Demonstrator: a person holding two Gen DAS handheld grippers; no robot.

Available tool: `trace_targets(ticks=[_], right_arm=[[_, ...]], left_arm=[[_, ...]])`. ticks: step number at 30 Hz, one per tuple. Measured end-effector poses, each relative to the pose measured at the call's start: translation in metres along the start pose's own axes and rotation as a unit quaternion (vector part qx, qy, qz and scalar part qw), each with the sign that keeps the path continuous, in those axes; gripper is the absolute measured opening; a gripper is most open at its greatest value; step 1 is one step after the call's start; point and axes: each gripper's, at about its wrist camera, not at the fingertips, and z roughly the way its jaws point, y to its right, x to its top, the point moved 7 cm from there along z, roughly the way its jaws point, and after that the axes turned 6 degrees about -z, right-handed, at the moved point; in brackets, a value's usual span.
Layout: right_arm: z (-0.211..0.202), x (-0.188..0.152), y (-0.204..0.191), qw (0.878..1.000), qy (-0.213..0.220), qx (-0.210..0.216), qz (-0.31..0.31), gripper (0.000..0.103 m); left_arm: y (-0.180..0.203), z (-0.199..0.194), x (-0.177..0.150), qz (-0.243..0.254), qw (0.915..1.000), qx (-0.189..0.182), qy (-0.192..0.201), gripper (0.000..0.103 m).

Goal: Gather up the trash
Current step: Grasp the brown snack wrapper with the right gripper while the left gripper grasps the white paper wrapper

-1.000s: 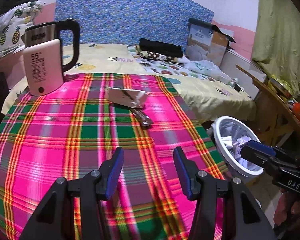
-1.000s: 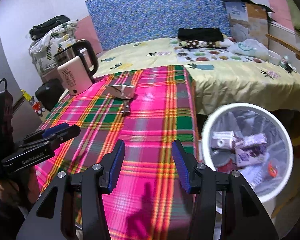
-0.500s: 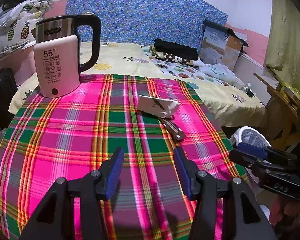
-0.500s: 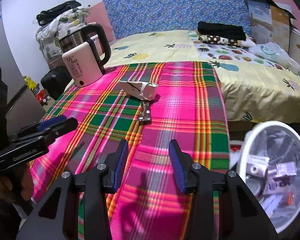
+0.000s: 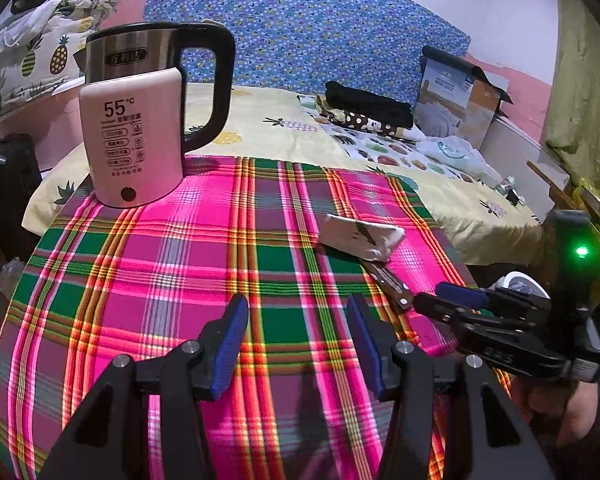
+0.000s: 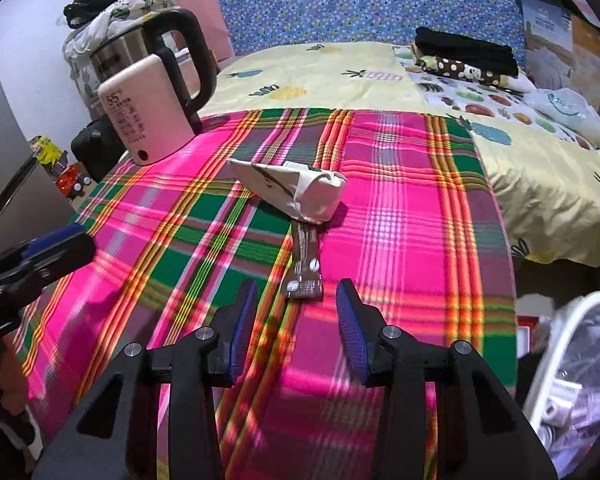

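Note:
A crumpled white paper wrapper point(image 6: 296, 192) lies on the plaid tablecloth point(image 6: 400, 200), over the blade of a brown-handled knife point(image 6: 305, 268). My right gripper point(image 6: 297, 316) is open and empty, its tips just short of the knife's handle end. My left gripper point(image 5: 296, 332) is open and empty over the cloth, left of the wrapper point(image 5: 360, 236) and knife point(image 5: 392, 288). The right gripper also shows in the left wrist view point(image 5: 456, 304). The white trash bin point(image 6: 572, 380) with several discarded packets stands off the table's right edge.
A pink and steel electric kettle point(image 5: 140, 128) stands at the table's far left corner. Behind the table is a bed with a yellow sheet point(image 6: 340, 76), folded clothes point(image 6: 464, 56) and a cardboard box point(image 5: 460, 96). A wooden chair point(image 5: 556, 188) is at right.
Both grippers have moved forward and lower toward the wrapper and knife. The right gripper swung left from the bin until the knife handle lies just ahead of its open fingers.

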Motion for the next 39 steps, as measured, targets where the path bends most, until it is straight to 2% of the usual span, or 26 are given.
trace_targets(ticks=[4, 6, 12, 23, 32, 39], right_arm=[[0.02, 0.003, 0.005, 1.0, -0.015, 0.0, 0.004, 0.038], [0.028, 0.002, 0.006, 1.0, -0.025, 0.002, 0.004, 0.027], [0.02, -0.003, 0.0, 1.0, -0.021, 0.007, -0.013, 0.026], [-0.033, -0.041, -0.023, 0.999, -0.005, 0.04, -0.035, 0.026], [-0.048, -0.048, 0.018, 1.0, 0.015, 0.0, 0.018, 0.026], [-0.05, -0.05, 0.04, 0.999, 0.021, -0.016, 0.043, 0.026]], left_arm=[[-0.005, 0.007, 0.006, -0.002, 1.0, 0.0, -0.003, 0.053], [-0.004, 0.011, 0.008, -0.003, 1.0, -0.002, -0.006, 0.053], [0.0, 0.018, 0.012, -0.001, 1.0, -0.005, -0.008, 0.053], [0.02, 0.008, 0.005, 0.0, 0.9997, -0.022, -0.011, 0.053], [0.045, 0.026, 0.004, -0.021, 0.9986, -0.037, -0.031, 0.053], [0.049, 0.071, 0.01, -0.085, 0.9942, -0.036, -0.055, 0.056]])
